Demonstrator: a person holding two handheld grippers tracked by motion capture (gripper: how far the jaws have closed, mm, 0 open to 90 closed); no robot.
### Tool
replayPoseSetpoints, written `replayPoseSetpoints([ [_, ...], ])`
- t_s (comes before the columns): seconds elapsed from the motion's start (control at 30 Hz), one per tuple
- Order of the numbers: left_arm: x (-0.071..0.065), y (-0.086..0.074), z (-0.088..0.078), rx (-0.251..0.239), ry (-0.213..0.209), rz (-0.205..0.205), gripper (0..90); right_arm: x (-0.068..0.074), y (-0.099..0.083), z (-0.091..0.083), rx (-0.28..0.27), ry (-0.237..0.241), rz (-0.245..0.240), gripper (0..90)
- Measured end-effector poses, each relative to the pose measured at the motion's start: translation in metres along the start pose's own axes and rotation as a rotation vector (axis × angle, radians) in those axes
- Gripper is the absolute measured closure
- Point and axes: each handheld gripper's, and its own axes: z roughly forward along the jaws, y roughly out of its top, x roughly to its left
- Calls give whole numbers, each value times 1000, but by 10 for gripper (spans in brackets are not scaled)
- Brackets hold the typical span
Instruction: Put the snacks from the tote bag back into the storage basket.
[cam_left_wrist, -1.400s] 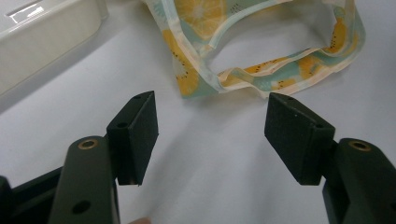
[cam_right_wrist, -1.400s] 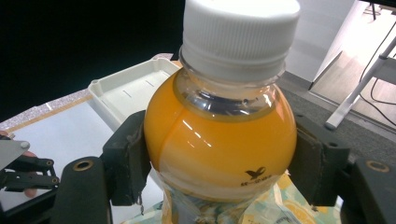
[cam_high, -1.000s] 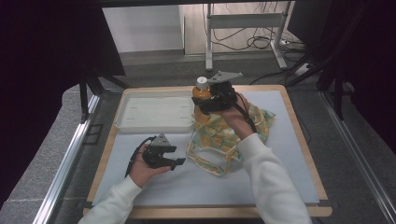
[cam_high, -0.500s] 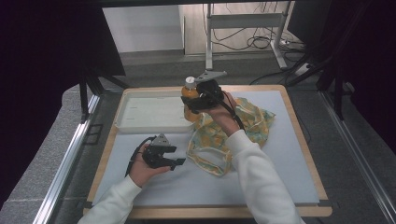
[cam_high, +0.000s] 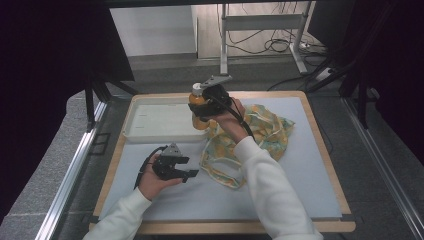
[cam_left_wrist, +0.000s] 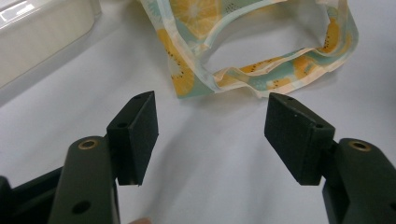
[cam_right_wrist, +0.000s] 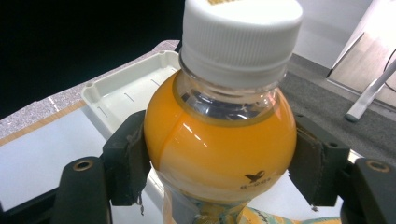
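Note:
My right gripper (cam_high: 200, 106) is shut on an orange juice bottle (cam_right_wrist: 219, 149) with a white cap (cam_right_wrist: 240, 37), held upright above the right end of the white tray (cam_high: 150, 119). In the high view the bottle (cam_high: 198, 102) sits just left of the fruit-print bag (cam_high: 255, 137). In the right gripper view both black pads (cam_right_wrist: 128, 158) press the bottle's sides. My left gripper (cam_high: 191, 174) rests low on the mat, open, with nothing between its jaws. In the left gripper view it (cam_left_wrist: 210, 135) points at the bag's open mouth (cam_left_wrist: 261, 46).
The grey mat (cam_high: 225, 195) covers a wood-edged table (cam_high: 320, 150). The tray's corner (cam_left_wrist: 42, 37) lies at the left in the left gripper view. A metal stand and cables (cam_high: 260, 35) are on the floor beyond the table.
My right gripper has carried the bottle left and slightly down, from over the bag toward the tray's right end. The left gripper has stayed put.

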Motion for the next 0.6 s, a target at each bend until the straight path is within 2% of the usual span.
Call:
replayPoseSetpoints([
  [0.33,1,0,0,7,-9,11,350,0,-2,25,45,1,11,299],
  [0.6,2,0,0,0,-14,3,350,0,-4,45,75,5,22,299],
])
